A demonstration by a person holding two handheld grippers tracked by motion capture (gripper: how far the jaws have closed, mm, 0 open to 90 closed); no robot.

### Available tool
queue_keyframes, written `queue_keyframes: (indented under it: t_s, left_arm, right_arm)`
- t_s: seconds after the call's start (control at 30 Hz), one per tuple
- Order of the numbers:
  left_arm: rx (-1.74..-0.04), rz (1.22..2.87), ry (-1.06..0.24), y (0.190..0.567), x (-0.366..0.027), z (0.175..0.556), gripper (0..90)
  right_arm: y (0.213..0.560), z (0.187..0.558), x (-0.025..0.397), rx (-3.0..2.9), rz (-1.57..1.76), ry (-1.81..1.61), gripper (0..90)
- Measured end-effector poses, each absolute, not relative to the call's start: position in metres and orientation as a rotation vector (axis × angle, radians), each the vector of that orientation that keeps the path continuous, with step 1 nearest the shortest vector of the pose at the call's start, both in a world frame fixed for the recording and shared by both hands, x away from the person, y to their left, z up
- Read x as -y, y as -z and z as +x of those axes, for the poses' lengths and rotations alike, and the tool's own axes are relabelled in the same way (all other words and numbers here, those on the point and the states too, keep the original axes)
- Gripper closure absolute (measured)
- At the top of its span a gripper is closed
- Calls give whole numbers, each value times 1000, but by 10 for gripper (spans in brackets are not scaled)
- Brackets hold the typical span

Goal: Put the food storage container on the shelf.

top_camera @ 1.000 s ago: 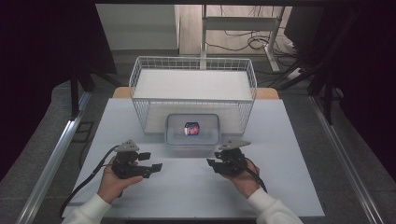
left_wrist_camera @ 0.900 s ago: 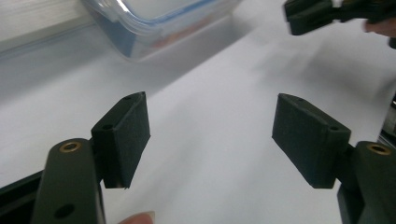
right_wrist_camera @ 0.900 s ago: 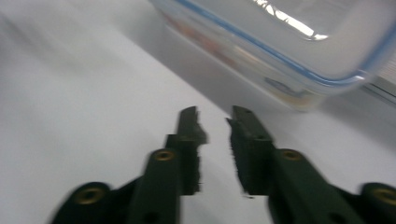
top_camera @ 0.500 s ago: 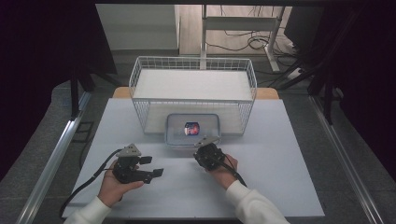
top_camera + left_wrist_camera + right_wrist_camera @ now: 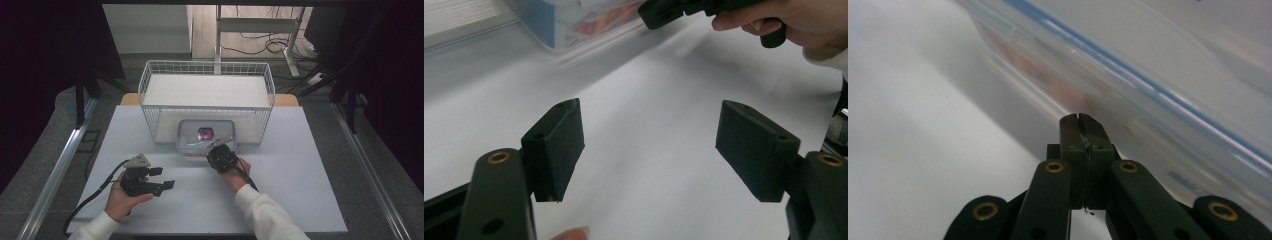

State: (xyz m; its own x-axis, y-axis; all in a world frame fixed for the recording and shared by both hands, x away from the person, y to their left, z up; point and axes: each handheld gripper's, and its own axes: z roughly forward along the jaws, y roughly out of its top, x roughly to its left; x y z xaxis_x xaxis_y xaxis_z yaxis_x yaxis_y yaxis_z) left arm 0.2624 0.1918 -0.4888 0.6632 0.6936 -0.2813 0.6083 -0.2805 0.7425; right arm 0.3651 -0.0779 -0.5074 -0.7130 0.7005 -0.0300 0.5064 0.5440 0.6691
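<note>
Right gripper view: container seemingly touching closed right gripper.

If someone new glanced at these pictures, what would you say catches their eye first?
Probably the clear plastic box with something colourful inside, sitting on the white table just in front of the wire basket. Next, the right gripper, jaws shut, right at the box's near edge. The left gripper waits open at the near left, over bare table.
</note>
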Motion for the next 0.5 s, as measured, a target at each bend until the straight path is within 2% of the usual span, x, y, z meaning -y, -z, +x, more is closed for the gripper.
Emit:
queue_keyframes:
  t_s: [0.5]
  left_arm:
    - [-1020, 1991, -109, 490, -192, 263, 278]
  right_arm:
    - [500, 395, 78, -2422, 1084, -960, 890]
